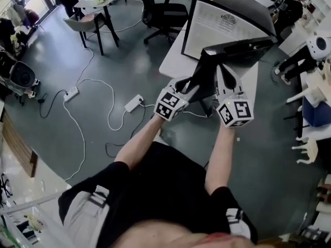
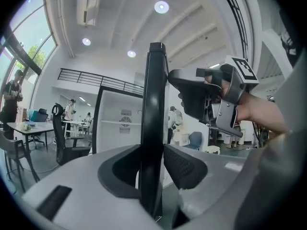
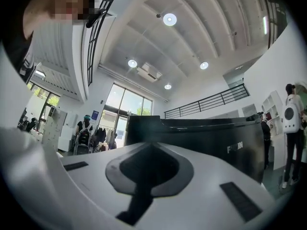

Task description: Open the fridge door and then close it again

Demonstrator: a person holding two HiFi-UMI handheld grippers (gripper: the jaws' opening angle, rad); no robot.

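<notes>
A small black fridge [image 1: 227, 19] stands on a white table [image 1: 173, 56]; its front shows as a white panel in a black frame. Its black door [image 1: 232, 53] is swung out toward me. My left gripper [image 1: 192, 87] is shut on the door's free edge [image 2: 153, 119], which runs upright between the pads of that gripper [image 2: 152, 169]. My right gripper [image 1: 223, 81] sits just right of it against the door, and also shows in the left gripper view [image 2: 206, 97]. In its own view the right gripper [image 3: 149, 169] has its jaws together with nothing between them, and the dark door face [image 3: 206, 138] lies right behind.
A black office chair [image 1: 163, 9] stands behind the table. White cables and power strips [image 1: 134, 103] lie on the grey floor at left. A desk with a chair [image 1: 93, 14] is at the far left, and white equipment [image 1: 318, 48] at the right. People stand far off.
</notes>
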